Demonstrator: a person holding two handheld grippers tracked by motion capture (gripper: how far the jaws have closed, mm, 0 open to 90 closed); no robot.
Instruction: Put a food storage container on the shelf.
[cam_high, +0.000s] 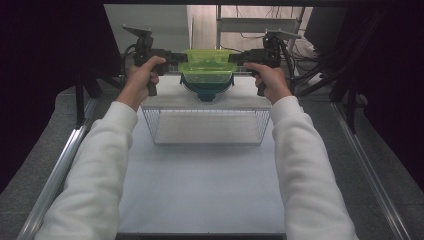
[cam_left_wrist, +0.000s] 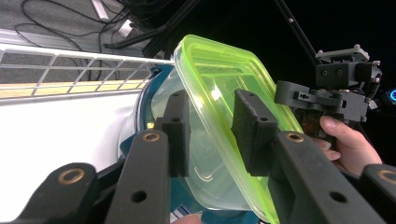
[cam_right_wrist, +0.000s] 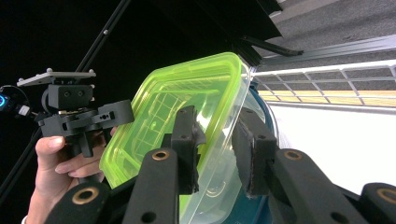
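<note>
My left gripper (cam_high: 176, 58) is clamped on the left rim of the green-lidded container (cam_high: 206, 70); my right gripper (cam_high: 235, 57) is clamped on its right rim; I hold it level in the air above the far edge of the wire basket (cam_high: 206, 126). In the left gripper view my pads (cam_left_wrist: 252, 130) pinch lid and clear wall together; a teal object (cam_left_wrist: 140, 102) behind the container is mostly hidden, so I can't identify it. Near of the basket the white table (cam_high: 200, 190) lies open; dark frame rails flank it.

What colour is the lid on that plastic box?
The lid is bright neon yellow-green and see-through, clearest in the left gripper view.
</note>
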